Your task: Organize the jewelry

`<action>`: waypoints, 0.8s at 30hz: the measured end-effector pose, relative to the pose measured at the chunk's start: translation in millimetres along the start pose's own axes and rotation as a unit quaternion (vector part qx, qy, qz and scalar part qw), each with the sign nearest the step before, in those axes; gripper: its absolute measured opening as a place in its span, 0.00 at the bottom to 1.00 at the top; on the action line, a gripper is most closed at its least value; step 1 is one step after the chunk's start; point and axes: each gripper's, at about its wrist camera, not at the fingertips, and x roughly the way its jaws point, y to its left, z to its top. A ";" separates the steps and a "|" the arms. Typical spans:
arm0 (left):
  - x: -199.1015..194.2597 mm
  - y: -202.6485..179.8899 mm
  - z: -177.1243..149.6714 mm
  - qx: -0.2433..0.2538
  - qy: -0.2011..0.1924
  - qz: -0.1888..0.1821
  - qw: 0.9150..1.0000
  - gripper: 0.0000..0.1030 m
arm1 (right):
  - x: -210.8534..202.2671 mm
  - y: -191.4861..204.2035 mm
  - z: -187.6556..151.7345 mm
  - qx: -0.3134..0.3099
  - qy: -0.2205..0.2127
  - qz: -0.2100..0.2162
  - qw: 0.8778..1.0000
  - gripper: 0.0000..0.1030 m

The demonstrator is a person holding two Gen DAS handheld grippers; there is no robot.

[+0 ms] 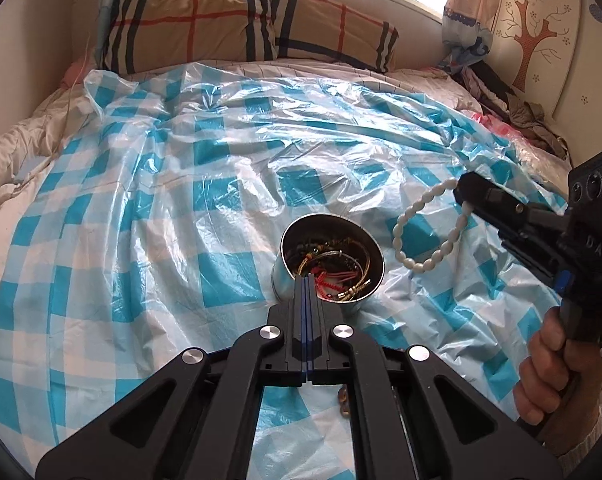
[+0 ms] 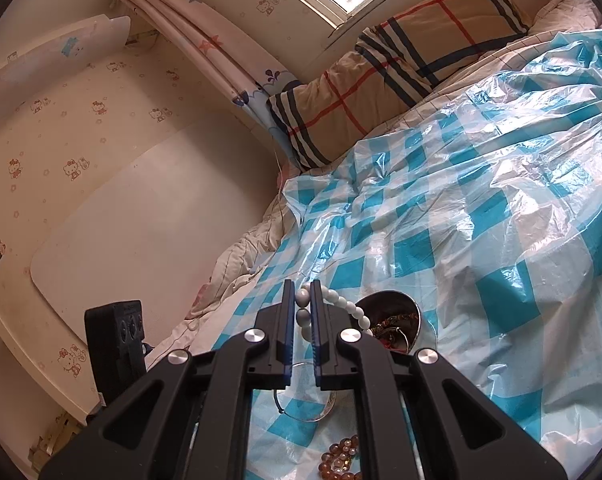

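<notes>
— Two hand-held grippers, one metal tin, one white bead bracelet on my screens. Agree?

— Yes. My left hand-held gripper [image 1: 306, 280] has its jaws pressed together with nothing between them, just above the near rim of the metal tin [image 1: 285, 280]. The tin stands upright on the bed's blue-checked plastic sheet [image 1: 141, 200] and holds a tangle of cords and bangles; I cannot count them.

— And the right one?

— The right hand-held gripper [image 2: 302, 300] is clamped on the white bead bracelet [image 2: 353, 310]. From the left wrist I see that bracelet [image 1: 425, 236] hanging as a full loop off the right fingertips, above the sheet, right of the tin. The right wrist shows only part of it.

— Anything the right wrist adds?

— One thin metal bangle [image 2: 301, 404] and one cluster of amber beads [image 2: 343, 458] lying on the sheet under the gripper; its black linkage hides parts of both.

— Surroundings?

— One plaid pillow [image 1: 241, 28] under the window, one hand [image 1: 549, 368] on the right grip, and crumpled clothes [image 1: 537, 120] at the bed's far right edge.
</notes>
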 end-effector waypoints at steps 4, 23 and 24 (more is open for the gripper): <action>-1.8 -0.3 13.1 -0.002 -0.013 0.000 1.000 0.00 | 0.2 -0.3 -0.1 0.000 0.001 0.000 1.000 0.08; 67.1 16.1 -8.0 0.039 0.032 0.004 0.999 0.61 | 2.6 -11.3 0.0 0.011 0.002 -0.005 1.000 0.08; 67.7 14.3 -6.7 0.045 0.029 -0.003 0.999 0.64 | 3.1 -12.1 -0.2 0.012 0.003 -0.006 1.000 0.08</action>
